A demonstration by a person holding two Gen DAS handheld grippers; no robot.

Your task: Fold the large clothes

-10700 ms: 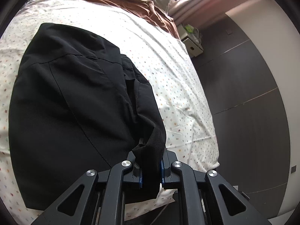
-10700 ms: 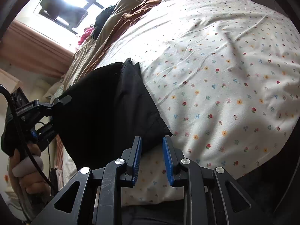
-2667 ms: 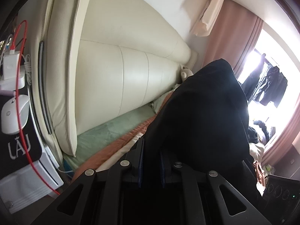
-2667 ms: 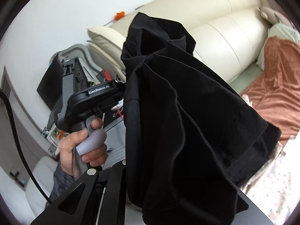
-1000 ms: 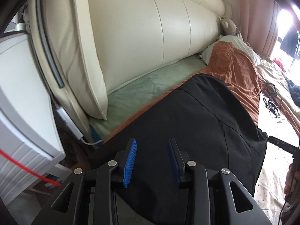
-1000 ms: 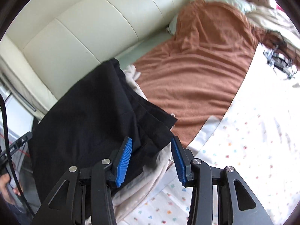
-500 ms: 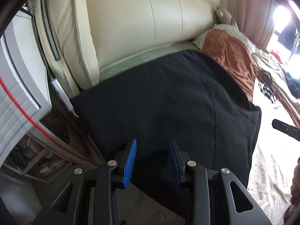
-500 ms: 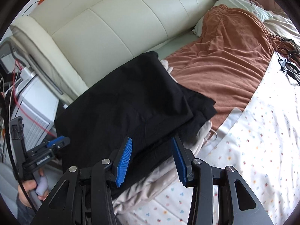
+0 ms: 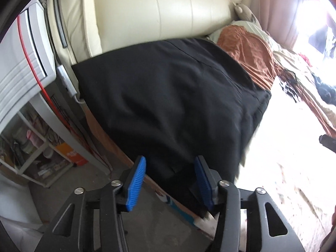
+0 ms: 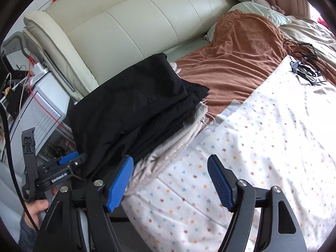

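Note:
The folded black garment (image 9: pixel 172 96) lies on a pile at the bed's head corner, beside the cream headboard; in the right wrist view the black garment (image 10: pixel 134 105) rests on a pale folded cloth (image 10: pixel 168 147). My left gripper (image 9: pixel 170 180) is open and empty, just off the garment's near edge by the bed side. It also shows in the right wrist view (image 10: pixel 69 157), low left. My right gripper (image 10: pixel 170 180) is open and empty above the flowered sheet (image 10: pixel 262 147), near the pile.
A cream padded headboard (image 10: pixel 136 21) stands behind the pile. A rust blanket (image 10: pixel 241 52) and pillows lie further along. A white bedside unit (image 9: pixel 21 48) with a red cable stands left. Black cables (image 10: pixel 304 69) lie on the sheet. Grey floor (image 9: pixel 147 220) lies below.
Both grippers have drawn back from the black garment and their jaws have opened wider. The garment stays on the pile. The right camera now sees more flowered sheet.

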